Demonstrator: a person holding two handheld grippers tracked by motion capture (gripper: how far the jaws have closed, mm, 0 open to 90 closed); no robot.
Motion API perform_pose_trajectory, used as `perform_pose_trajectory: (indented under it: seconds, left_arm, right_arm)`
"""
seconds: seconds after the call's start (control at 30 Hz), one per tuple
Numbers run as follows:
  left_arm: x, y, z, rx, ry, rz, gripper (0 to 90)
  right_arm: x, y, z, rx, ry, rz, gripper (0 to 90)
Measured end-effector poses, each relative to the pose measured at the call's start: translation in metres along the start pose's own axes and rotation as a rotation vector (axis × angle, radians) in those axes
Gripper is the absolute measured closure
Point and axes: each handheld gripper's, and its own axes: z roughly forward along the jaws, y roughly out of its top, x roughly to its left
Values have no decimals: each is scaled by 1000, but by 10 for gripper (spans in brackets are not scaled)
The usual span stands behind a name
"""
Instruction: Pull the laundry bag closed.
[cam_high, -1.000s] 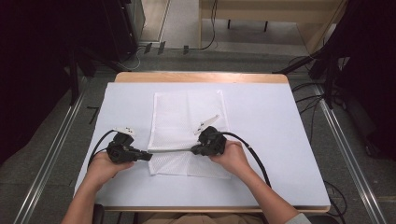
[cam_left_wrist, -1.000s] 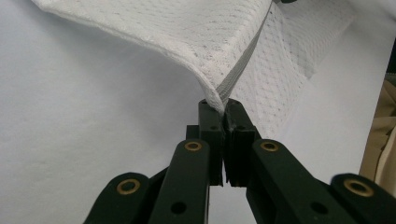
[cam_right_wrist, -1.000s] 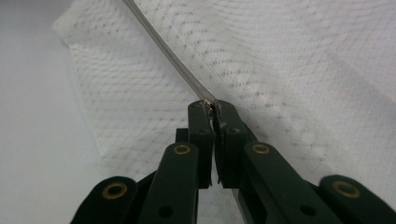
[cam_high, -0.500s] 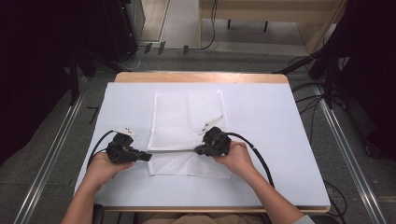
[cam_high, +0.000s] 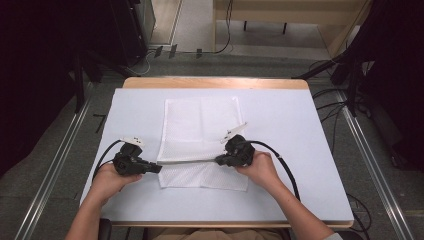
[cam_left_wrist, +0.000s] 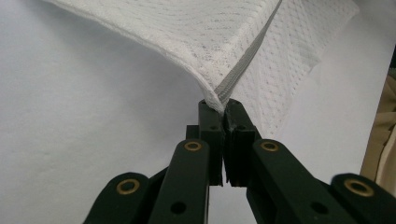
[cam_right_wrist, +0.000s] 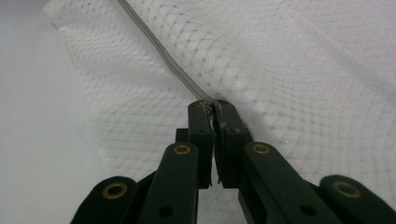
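High view shows a thin, limp white cloth (cam_high: 200, 130); left gripper (cam_high: 156, 169) and right gripper (cam_high: 220, 160) pinch its near edge, best held at the corners.

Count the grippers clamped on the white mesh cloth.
2. The left gripper pinches the left end of the white mesh cloth's raised grey-trimmed edge; the right gripper pinches that edge's right end. Both are shut on it, holding the edge stretched above the table.

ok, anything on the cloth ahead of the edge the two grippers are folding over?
Nothing visible. Both the left gripper and right gripper are shut on the white cloth, and the part beyond its lifted edge lies bare on the table.
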Motion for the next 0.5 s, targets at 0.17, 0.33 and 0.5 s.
perform_pose_trajectory:
  seconds: [0.17,0.33,0.5]
  left_arm:
    - [0,0,0,-2,1,0,883]
    - [-1,0,0,0,-3,4,883]
    - [0,-1,0,9,2,-2,883]
  right_arm:
    - [-4,-4,-5,-7,4,22,881]
    - [-4,-6,-7,-7,11,20,882]
    - [-4,-8,-6,11,4,6,881]
